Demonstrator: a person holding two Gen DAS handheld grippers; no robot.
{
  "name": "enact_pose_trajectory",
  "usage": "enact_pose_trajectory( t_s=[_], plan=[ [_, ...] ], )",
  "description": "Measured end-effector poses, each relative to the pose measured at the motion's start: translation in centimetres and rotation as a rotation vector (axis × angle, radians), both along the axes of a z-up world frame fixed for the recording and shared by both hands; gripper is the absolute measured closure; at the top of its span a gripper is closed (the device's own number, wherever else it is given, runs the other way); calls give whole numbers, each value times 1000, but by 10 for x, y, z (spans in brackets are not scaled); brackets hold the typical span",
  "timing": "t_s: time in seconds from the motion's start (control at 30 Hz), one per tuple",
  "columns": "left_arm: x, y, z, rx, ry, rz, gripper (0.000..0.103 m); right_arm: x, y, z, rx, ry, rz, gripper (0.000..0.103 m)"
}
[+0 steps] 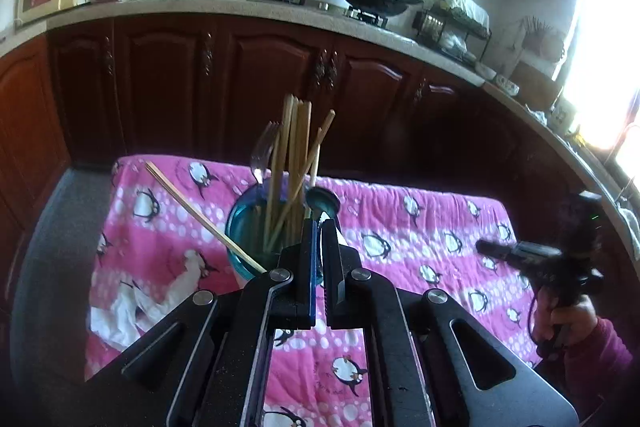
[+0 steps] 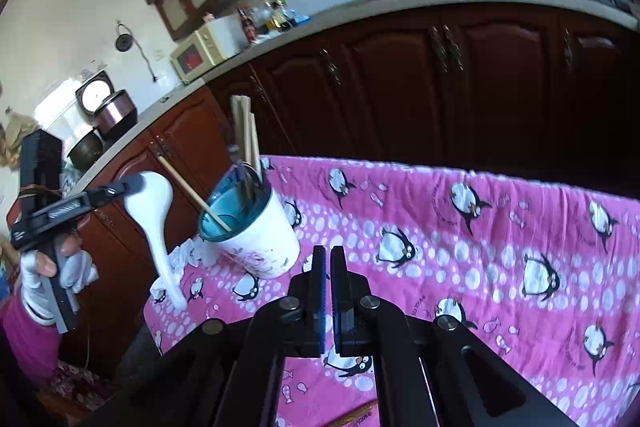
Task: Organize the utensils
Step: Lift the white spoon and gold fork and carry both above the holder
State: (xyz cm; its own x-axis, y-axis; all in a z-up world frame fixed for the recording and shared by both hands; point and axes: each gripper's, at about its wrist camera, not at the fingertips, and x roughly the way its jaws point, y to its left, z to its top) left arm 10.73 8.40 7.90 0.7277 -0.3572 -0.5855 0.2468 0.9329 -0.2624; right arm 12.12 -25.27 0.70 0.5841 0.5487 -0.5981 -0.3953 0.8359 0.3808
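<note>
Spoon [image 2: 154, 219] pinched at its bowl in closed left gripper [image 1: 320, 227] | cup [image 2: 256, 235] just ahead, below | right gripper [image 2: 329, 255] shut, empty | lower handle-first, clear of chopsticks [image 1: 296, 147].

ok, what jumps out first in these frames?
The pink penguin cloth over the table fills both views. A white cup with a blue rim stands on it, stuffed with chopsticks, one leaning far out. Beside the cup, the left gripper pinches a white spoon by its bowl, handle hanging down.
</note>
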Motion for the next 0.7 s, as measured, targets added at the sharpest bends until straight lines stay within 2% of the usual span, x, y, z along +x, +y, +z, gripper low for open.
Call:
enact_pose_trajectory(
  t_s=[0.13, 0.27, 0.4, 0.47, 0.53, 0.6, 0.63, 0.67, 0.7],
  plan=[
    [-4, 7, -7, 0, 8, 10, 102, 1, -14, -48, -34, 157, -17, 93],
    [-1, 6, -14, 3, 36, 30, 102, -7, -35, -102, -50, 306, -76, 92],
    [1, 6, -16, 18, 34, 38, 102, -9, -41, -121, -5, 365, -98, 91],
    [1, 3, -14, 26, 27, 38, 102, -7, -36, -119, 7, 366, -96, 81],
    [1, 2, -13, 30, 21, 37, 102, 0, -27, -119, -30, 382, -98, 78],
    [1, 3, -11, 32, 15, 38, 102, 8, -17, -125, -99, 429, -97, 78],
    [1, 3, -11, 34, 13, 40, 102, 10, -16, -129, -121, 438, -96, 82],
    [1, 5, -10, 36, 11, 43, 102, 10, -14, -132, -141, 442, -94, 92],
    [1, 6, -10, 37, 10, 48, 102, 11, -11, -136, -162, 448, -88, 95]
  ],
)
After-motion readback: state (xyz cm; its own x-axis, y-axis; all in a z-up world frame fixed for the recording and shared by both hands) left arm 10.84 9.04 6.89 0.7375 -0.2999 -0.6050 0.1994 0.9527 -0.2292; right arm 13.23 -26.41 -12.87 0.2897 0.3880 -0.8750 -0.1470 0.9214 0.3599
